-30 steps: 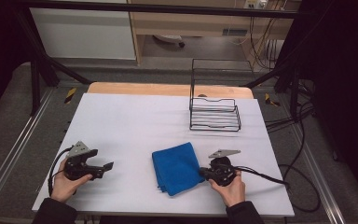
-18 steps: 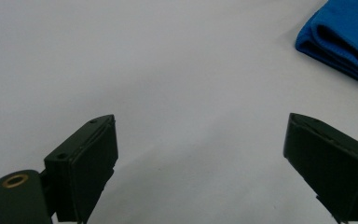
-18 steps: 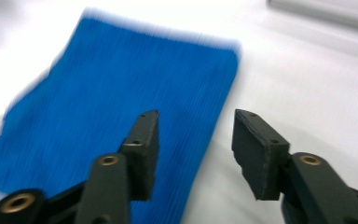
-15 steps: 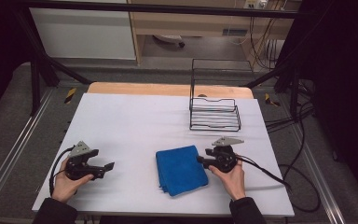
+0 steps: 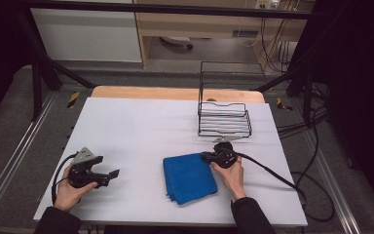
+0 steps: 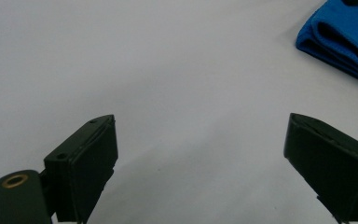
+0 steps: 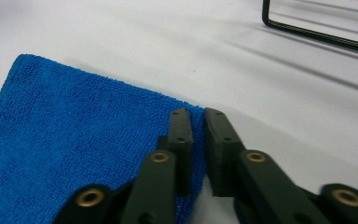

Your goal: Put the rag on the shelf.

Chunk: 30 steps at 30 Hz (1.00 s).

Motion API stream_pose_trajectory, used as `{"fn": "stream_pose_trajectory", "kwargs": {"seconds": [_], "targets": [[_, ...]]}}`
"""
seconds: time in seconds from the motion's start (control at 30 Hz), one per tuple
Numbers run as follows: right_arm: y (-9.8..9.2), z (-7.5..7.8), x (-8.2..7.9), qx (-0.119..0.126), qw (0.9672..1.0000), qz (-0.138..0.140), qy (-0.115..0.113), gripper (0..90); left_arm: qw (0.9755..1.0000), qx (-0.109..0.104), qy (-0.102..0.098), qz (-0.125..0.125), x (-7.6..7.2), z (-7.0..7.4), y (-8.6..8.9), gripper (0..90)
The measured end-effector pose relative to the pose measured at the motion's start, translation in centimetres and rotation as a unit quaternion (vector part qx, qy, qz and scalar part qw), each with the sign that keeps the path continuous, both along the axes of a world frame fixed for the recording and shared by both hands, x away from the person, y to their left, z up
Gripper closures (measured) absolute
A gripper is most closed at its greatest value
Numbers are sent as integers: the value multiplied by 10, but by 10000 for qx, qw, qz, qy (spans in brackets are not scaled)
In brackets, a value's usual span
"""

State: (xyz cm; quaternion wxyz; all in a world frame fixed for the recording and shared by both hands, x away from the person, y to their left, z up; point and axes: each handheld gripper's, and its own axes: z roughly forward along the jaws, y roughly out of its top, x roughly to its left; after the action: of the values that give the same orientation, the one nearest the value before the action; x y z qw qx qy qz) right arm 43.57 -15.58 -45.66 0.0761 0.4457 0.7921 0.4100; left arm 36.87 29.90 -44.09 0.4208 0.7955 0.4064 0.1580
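So we've got a folded blue cloth (image 5: 190, 177) lying flat on the white table (image 5: 141, 126), and we're placing everything relative to it. It looks like microfibre or terry, so we'd expect it to be soft, light and floppy. It won't slip out of a pinch, but it'll sag and may unfold if we lift it by one layer. In the left gripper view the folded side shows stacked layers, so we'd take hold at a corner or a folded edge and catch all the layers at once.

Our left gripper (image 5: 108, 174) sits well to the left of the cloth, low over bare table, jaws wide apart and holding nothing. Our right gripper (image 7: 196, 122) is right at the cloth's far right corner, jaws almost closed with only a thin gap. The corner edge runs right there, but we can't tell whether any fabric is actually pinched.

There's plenty of bare table left of the cloth and beyond it. Past its far right corner stands a black wire basket (image 5: 224, 119), near the right gripper, so we'd watch that side. The table's near edge is close behind the cloth too.
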Motion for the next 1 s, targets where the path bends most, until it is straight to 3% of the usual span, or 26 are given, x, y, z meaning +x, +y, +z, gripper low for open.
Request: {"fn": "stream_pose_trajectory", "kwargs": {"seconds": [0.17, 0.43, 0.53, 0.6, 0.83, 1.0], "targets": [[-2, 5, -3, -61, 9998, -183, -34, 878, 10000, 10, 9, -8, 0, 0, 0, 99], [-9, 15, -11, -441, 9977, -496, -156, 877, 10000, 0, 18, 10, 0, 0, -3, 97], [-11, 13, -11, -471, 9975, -512, -153, 860, 10000, 33, 44, 20, 1, 0, -6, 97], [-12, 10, -11, -453, 9976, -486, -219, 792, 10000, 55, 44, 13, 1, 1, -8, 97], [-29, 24, -17, 88, 9977, -295, -608, 433, 9999, 132, 18, -65, 3, 7, -19, 90], [-41, 29, -24, 381, 9968, -87, -690, 234, 9997, 193, -17, -135, 7, 18, -42, 89]]}}
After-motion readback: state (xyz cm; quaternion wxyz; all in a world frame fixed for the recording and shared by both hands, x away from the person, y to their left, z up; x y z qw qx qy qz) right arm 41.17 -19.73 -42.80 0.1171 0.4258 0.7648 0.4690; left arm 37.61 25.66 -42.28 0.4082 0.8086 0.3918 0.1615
